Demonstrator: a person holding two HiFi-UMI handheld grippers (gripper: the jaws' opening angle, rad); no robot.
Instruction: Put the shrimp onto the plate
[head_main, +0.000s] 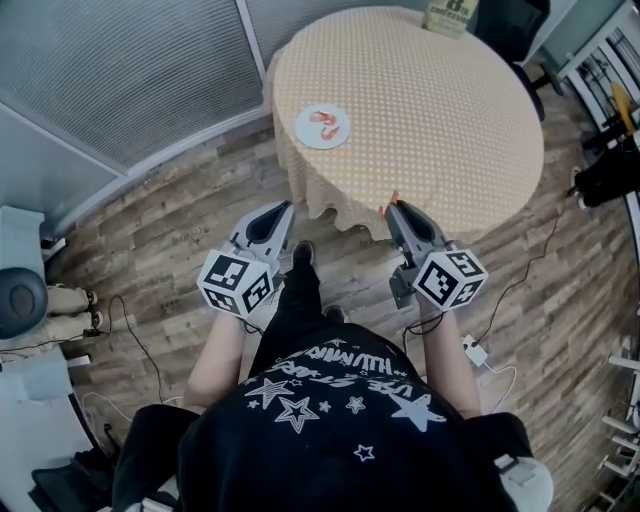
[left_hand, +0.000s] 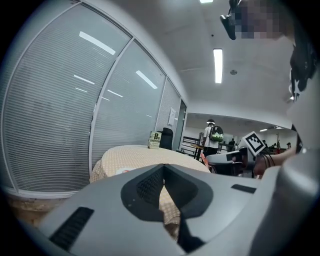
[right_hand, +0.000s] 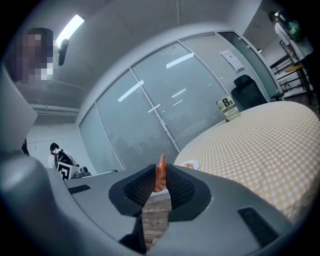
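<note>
A white plate (head_main: 322, 127) lies near the left edge of the round table, with one orange shrimp (head_main: 323, 123) on it; the plate (right_hand: 190, 164) shows small in the right gripper view. My right gripper (head_main: 391, 206) hangs just off the table's near edge, shut on a second orange shrimp (right_hand: 160, 175) that sticks up between its jaws, seen also from above as a shrimp tip (head_main: 393, 198). My left gripper (head_main: 285, 208) is shut with nothing in it, below the table's edge on the left. In its own view the left gripper (left_hand: 163, 169) points at the table.
The round table (head_main: 450, 110) wears a yellow checked cloth that hangs over its edge. A green number sign (head_main: 447, 16) stands at its far side, next to a dark chair (head_main: 505, 25). Glass walls with blinds run along the left. Cables (head_main: 135, 345) lie on the wooden floor.
</note>
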